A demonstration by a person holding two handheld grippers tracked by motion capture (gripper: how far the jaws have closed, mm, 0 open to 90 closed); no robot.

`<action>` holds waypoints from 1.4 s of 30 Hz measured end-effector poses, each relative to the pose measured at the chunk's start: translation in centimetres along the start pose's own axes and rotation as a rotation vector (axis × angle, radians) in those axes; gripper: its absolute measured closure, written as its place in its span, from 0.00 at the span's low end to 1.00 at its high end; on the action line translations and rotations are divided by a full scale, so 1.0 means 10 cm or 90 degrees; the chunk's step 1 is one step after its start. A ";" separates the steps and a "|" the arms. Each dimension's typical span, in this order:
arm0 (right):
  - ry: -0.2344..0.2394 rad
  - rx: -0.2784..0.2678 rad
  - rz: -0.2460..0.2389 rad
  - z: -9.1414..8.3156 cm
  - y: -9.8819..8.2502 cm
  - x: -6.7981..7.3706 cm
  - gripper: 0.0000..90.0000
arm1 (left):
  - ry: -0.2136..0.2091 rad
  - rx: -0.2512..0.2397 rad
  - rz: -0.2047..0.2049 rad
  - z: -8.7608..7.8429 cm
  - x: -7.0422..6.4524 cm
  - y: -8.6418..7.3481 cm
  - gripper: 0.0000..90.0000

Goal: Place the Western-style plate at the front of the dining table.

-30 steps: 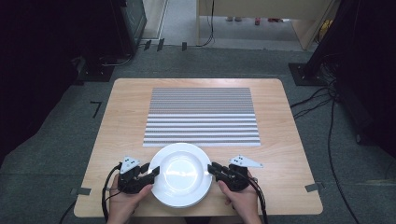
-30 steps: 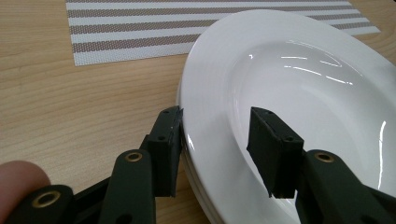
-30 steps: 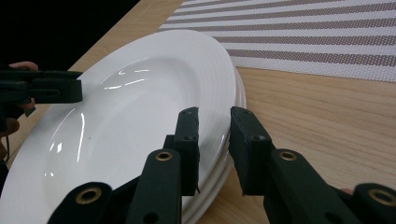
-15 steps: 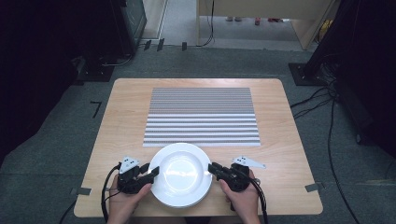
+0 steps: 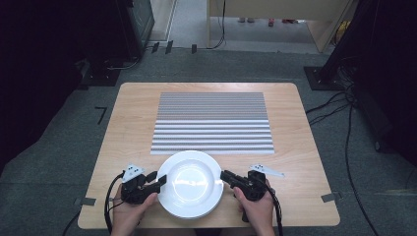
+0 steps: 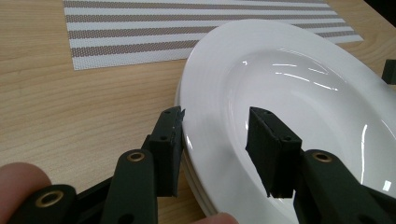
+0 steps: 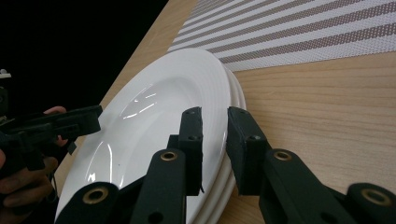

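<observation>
A stack of white plates (image 5: 189, 184) lies at the table's near edge, just in front of the striped placemat (image 5: 211, 123). My left gripper (image 5: 158, 178) is at the stack's left side. In the left gripper view its jaws (image 6: 215, 135) stand open astride the top plate's rim (image 6: 201, 93), one outside the edge and one over the well. My right gripper (image 5: 227, 176) is at the stack's right side. In the right gripper view its jaws (image 7: 215, 126) are closed on the top plate's rim (image 7: 219, 79). The left gripper (image 7: 70, 121) shows across the plate there.
The wooden table (image 5: 305, 162) has bare strips left and right of the placemat. Dark equipment and cables (image 5: 344, 123) lie on the grey floor around it. A person's hands hold both grippers at the table's front edge.
</observation>
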State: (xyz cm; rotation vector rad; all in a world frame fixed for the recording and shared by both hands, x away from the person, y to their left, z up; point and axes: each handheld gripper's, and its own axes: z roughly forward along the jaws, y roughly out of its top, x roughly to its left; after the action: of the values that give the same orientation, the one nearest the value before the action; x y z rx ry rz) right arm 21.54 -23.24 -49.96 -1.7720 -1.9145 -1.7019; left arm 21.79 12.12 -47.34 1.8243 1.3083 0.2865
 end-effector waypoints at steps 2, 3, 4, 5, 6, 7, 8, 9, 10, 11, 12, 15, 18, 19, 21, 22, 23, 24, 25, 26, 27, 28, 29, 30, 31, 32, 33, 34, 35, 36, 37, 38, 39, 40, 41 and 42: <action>0.003 -0.001 0.006 0.00 0.00 -0.01 0.86 | 0.001 0.001 0.000 0.00 0.00 0.00 0.63; 0.003 -0.001 0.006 0.00 0.00 -0.01 0.86 | 0.001 0.001 0.000 0.00 0.00 0.00 0.63; 0.008 -0.003 0.015 0.00 0.00 -0.02 0.86 | 0.000 0.003 -0.001 0.01 0.00 0.00 0.63; 0.008 -0.003 0.015 0.00 0.00 -0.02 0.86 | 0.000 0.003 -0.001 0.01 0.00 0.00 0.63; 0.033 -0.008 0.041 -0.01 0.01 -0.03 0.86 | -0.001 0.004 -0.001 0.01 0.00 0.00 0.63; 0.033 -0.008 0.041 -0.01 0.01 -0.03 0.86 | -0.002 0.005 -0.002 0.01 0.00 0.00 0.63; 0.045 -0.006 0.055 -0.01 0.01 -0.04 0.86 | -0.002 0.006 -0.003 0.01 0.00 0.00 0.63; 0.021 -0.013 0.057 -0.01 0.00 -0.05 0.87 | -0.003 0.007 -0.004 0.01 0.01 0.00 0.62; 0.011 -0.021 0.061 -0.02 0.00 -0.06 0.87 | -0.004 0.007 -0.004 0.01 0.01 0.00 0.62; 0.011 -0.021 0.061 -0.02 0.00 -0.06 0.87 | -0.004 0.007 -0.004 0.01 0.01 0.00 0.62; 0.015 -0.015 0.089 -0.02 0.01 -0.11 0.86 | -0.004 0.007 -0.005 0.01 0.01 0.00 0.62; 0.022 -0.007 0.102 -0.02 0.01 -0.14 0.86 | -0.003 0.010 -0.005 0.02 0.01 0.00 0.62; 0.044 0.009 0.115 0.03 -0.02 -0.14 0.85 | -0.002 0.013 -0.008 0.03 0.01 -0.01 0.62; 0.044 0.009 0.115 0.03 -0.02 -0.14 0.85 | -0.002 0.013 -0.008 0.03 0.01 -0.01 0.62; 0.047 0.005 0.117 0.03 -0.03 -0.12 0.85 | -0.003 0.013 -0.010 0.03 0.01 -0.01 0.62; 0.050 0.005 0.116 0.03 -0.03 -0.13 0.86 | -0.003 0.013 -0.013 0.04 0.01 -0.02 0.62; 0.050 0.005 0.116 0.03 -0.03 -0.13 0.86 | -0.003 0.013 -0.013 0.04 0.01 -0.02 0.62; 0.050 0.003 0.114 0.03 -0.03 -0.14 0.87 | -0.003 0.012 -0.017 0.04 0.01 -0.02 0.62; 0.052 0.001 0.114 0.04 -0.04 -0.14 0.87 | -0.004 0.012 -0.019 0.04 0.02 -0.02 0.61; 0.051 0.000 0.126 0.04 -0.04 -0.14 0.89 | -0.006 0.011 -0.021 0.04 0.02 -0.02 0.61; 0.051 0.000 0.126 0.04 -0.04 -0.14 0.89 | -0.006 0.011 -0.021 0.04 0.02 -0.02 0.61; 0.057 0.005 0.141 0.04 -0.03 -0.15 0.89 | -0.007 0.011 -0.023 0.04 0.02 -0.02 0.61; 0.057 0.005 0.141 0.04 -0.03 -0.15 0.89 | -0.008 0.011 -0.025 0.04 0.02 -0.02 0.61; 0.063 0.011 0.144 0.05 -0.03 -0.15 0.89 | -0.008 0.010 -0.024 0.04 0.02 -0.02 0.61; 0.066 0.014 0.145 0.05 -0.04 -0.14 0.89 | -0.008 0.010 -0.024 0.04 0.02 -0.02 0.61; 0.066 0.014 0.145 0.05 -0.04 -0.14 0.89 | -0.007 0.010 -0.023 0.04 0.02 -0.02 0.61; 0.070 0.019 0.145 0.06 -0.04 -0.13 0.89 | -0.006 0.009 -0.023 0.04 0.02 -0.02 0.61; 0.072 0.022 0.135 0.09 -0.07 -0.09 0.89 | -0.005 0.009 -0.022 0.05 0.02 -0.02 0.61; 0.063 0.016 0.122 0.09 -0.08 -0.07 0.89 | -0.004 0.009 -0.022 0.05 0.02 -0.02 0.61; 0.060 0.015 0.115 0.09 -0.08 -0.06 0.89 | -0.004 0.009 -0.021 0.05 0.02 -0.03 0.61; 0.060 0.015 0.115 0.09 -0.08 -0.06 0.89 | -0.004 0.009 -0.021 0.05 0.02 -0.03 0.61; 0.062 0.013 0.109 0.09 -0.08 -0.06 0.89 | -0.005 0.009 -0.021 0.05 0.02 -0.03 0.61; 0.064 0.005 0.091 0.08 -0.09 -0.06 0.89 | -0.006 0.009 -0.022 0.05 0.02 -0.03 0.60; 0.067 0.001 0.086 0.08 -0.09 -0.06 0.89 | -0.007 0.009 -0.021 0.05 0.02 -0.03 0.60; 0.071 -0.003 0.083 0.08 -0.09 -0.06 0.89 | -0.007 0.009 -0.021 0.05 0.02 -0.03 0.60; 0.076 -0.008 0.079 0.09 -0.10 -0.06 0.89 | -0.008 0.007 -0.023 0.05 0.02 -0.03 0.60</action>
State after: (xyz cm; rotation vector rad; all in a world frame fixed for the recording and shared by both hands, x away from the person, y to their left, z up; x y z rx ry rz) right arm 21.59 -22.80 -51.32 -1.7108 -1.7133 -1.7386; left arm 21.95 12.08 -47.89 1.8077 1.3348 0.2486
